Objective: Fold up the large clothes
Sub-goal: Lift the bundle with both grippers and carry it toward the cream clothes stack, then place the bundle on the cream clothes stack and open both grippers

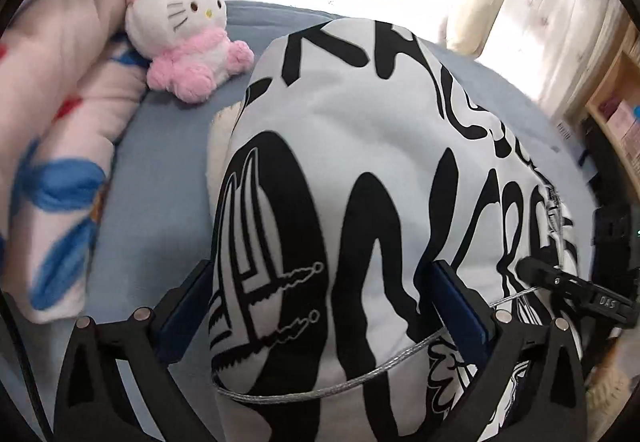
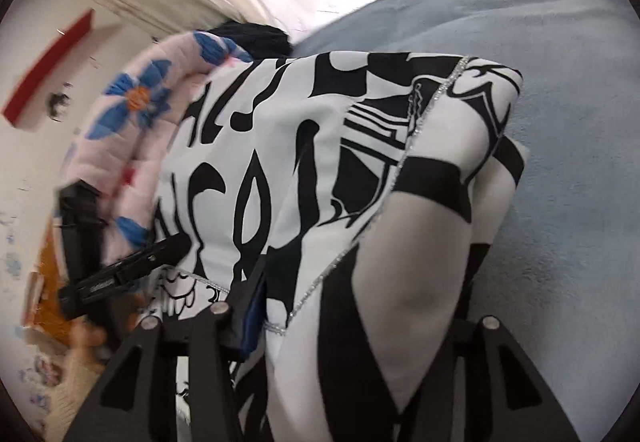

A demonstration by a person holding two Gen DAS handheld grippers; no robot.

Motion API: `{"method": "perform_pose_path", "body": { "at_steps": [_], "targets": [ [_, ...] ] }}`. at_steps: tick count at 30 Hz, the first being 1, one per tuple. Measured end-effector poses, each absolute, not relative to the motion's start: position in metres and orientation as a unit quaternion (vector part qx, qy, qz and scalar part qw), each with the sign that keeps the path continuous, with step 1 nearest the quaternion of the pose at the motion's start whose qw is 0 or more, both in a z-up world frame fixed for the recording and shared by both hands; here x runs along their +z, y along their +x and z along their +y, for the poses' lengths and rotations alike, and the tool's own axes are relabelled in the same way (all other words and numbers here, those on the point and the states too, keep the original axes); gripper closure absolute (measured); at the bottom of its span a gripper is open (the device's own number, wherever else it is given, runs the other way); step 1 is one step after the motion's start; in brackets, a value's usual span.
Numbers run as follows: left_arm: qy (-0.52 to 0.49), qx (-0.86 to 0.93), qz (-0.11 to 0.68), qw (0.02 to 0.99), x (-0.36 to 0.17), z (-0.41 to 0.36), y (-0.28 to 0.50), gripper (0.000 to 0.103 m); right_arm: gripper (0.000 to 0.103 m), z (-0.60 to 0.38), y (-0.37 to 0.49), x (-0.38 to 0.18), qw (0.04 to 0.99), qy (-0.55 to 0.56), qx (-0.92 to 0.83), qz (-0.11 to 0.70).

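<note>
The garment (image 2: 304,169) drapes over the right gripper's fingers (image 2: 256,298), hiding the one at 4 o'clock, and the quilt (image 1: 60,113) at 9 o'clock blurs.

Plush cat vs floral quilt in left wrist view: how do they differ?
The plush cat is white with pink trim; the floral quilt is pale pink with blue and red flowers. The plush cat is compact and sits upright; the floral quilt is a long bunched roll. Both rest on the blue bed sheet, touching each other.
</note>
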State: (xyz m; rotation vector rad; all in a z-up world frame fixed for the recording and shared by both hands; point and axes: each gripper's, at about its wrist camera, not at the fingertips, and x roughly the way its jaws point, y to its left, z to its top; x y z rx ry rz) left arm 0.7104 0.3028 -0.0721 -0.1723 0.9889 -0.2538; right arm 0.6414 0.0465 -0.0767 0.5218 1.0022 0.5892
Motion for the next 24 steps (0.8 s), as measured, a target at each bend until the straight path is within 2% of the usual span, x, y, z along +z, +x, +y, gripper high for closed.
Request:
{"method": "perform_pose_path", "body": {
  "at_steps": [5,9,12,14,16,18,19,20,24],
  "targets": [
    [-0.053,-0.077,0.450,0.888,-0.050,0.304,0.689,0.000,0.050,0.043,0.624,-0.044,0.808,0.195,0.252,0.495],
    [-0.017,-0.034,0.432,0.901,-0.027,0.301,0.656,0.002,0.050,0.043,0.587,-0.009,0.845,0.107,0.212,0.480],
    [-0.015,-0.035,0.419,0.907,-0.019,0.299,0.625,0.008,0.050,0.041,0.558,0.011,0.873,0.074,0.195,0.441],
    [-0.013,-0.037,0.420,0.907,-0.019,0.295,0.609,0.019,0.051,0.044,0.541,0.021,0.882,0.065,0.199,0.421],
    [-0.005,-0.039,0.419,0.907,-0.021,0.288,0.597,0.025,0.055,0.057,0.531,0.024,0.885,0.052,0.212,0.411],
    [0.013,-0.026,0.420,0.907,-0.028,0.281,0.589,0.032,0.071,0.071,0.530,0.020,0.882,0.036,0.219,0.416],
    [0.021,-0.015,0.425,0.905,-0.031,0.278,0.588,0.034,0.083,0.077,0.530,0.013,0.877,0.027,0.221,0.427],
    [0.019,-0.009,0.430,0.903,-0.036,0.278,0.586,0.034,0.088,0.085,0.533,0.007,0.873,0.015,0.216,0.436],
    [-0.049,-0.010,0.436,0.898,-0.048,0.293,0.590,0.032,0.096,0.085,0.542,-0.021,0.873,-0.011,0.177,0.455]
  ]
}}
